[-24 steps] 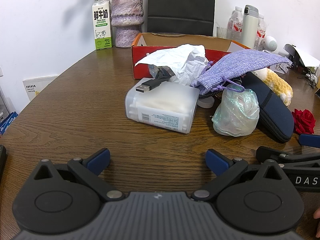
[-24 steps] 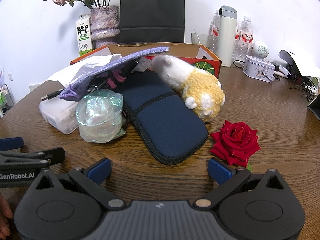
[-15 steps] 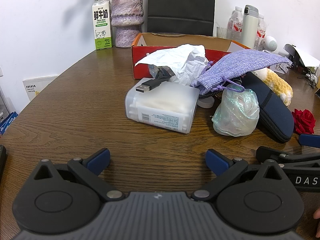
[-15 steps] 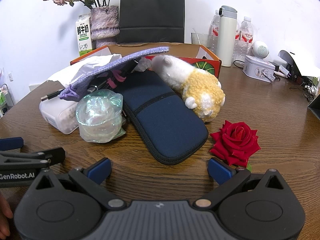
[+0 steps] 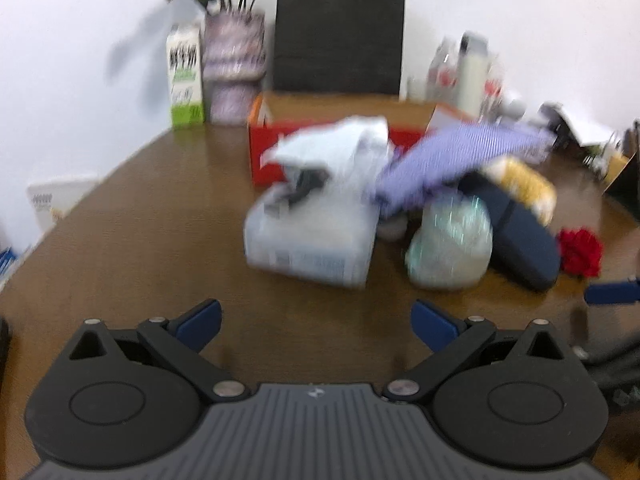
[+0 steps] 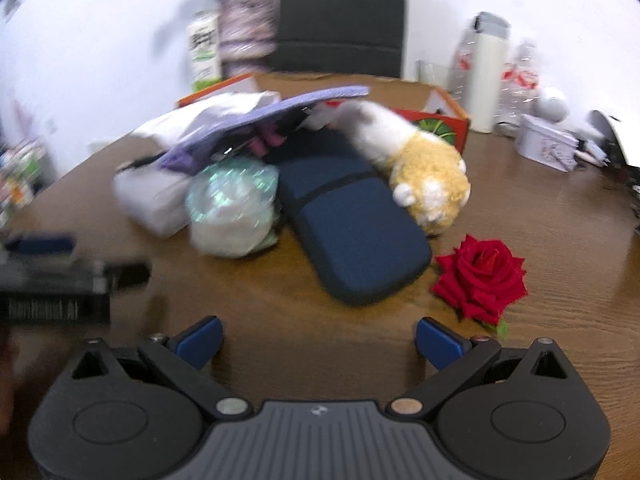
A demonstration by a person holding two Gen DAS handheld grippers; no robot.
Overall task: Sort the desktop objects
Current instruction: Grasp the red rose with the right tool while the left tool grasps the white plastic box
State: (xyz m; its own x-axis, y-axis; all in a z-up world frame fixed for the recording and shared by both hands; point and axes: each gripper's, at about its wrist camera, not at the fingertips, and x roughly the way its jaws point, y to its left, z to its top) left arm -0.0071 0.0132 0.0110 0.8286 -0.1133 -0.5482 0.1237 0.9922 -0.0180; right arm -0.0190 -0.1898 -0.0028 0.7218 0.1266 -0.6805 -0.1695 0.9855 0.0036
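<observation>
A heap of objects lies mid-table: a white plastic box (image 5: pixel 312 240) with a USB cable on it, crumpled white paper (image 5: pixel 340 148), a purple knit pouch (image 5: pixel 452 160), a clear crumpled bag (image 5: pixel 450 244), a navy zip case (image 6: pixel 352 224), a plush toy (image 6: pixel 424 164) and a red rose (image 6: pixel 482 276). My left gripper (image 5: pixel 316 322) is open and empty, short of the white box. My right gripper (image 6: pixel 318 340) is open and empty, in front of the navy case with the rose just to its right. Both views are blurred.
An open red and orange cardboard box (image 5: pixel 344 120) stands behind the heap. Further back are a milk carton (image 5: pixel 185 80), a purple vase (image 5: pixel 234 68), a black bag (image 5: pixel 340 32), a white flask (image 6: pixel 486 76), bottles and a small tin (image 6: pixel 546 146).
Both grippers have lifted and tilted; both views are now motion-blurred and show more of the wall. The objects on the table have not moved. Both grippers stay open.
</observation>
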